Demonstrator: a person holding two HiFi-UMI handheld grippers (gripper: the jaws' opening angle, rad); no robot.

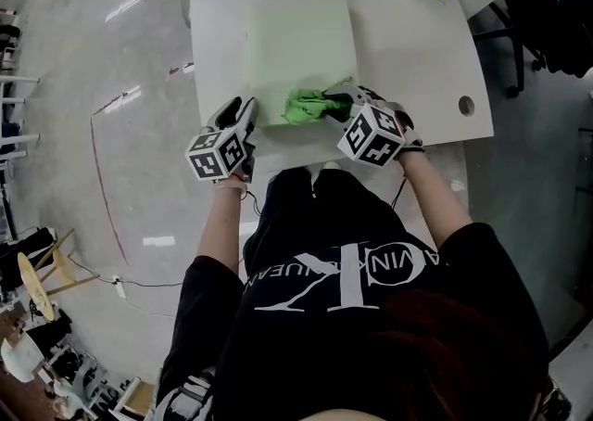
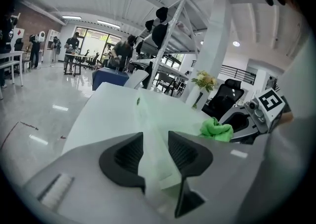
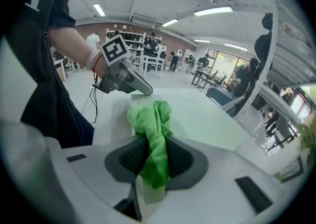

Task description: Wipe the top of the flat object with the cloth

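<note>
Cloth (image 1: 306,106) sits bunched at the sheet's (image 1: 301,34) near edge on the desk (image 1: 417,48)
Right tool (image 3: 155,161) is clamped on it. It's soft and floppy, so grip the wad deep. Left tool (image 2: 155,144) gapes around the sheet's corner, not pinching. Sheet looks thin and light and probably slides, so pin that corner.
</note>
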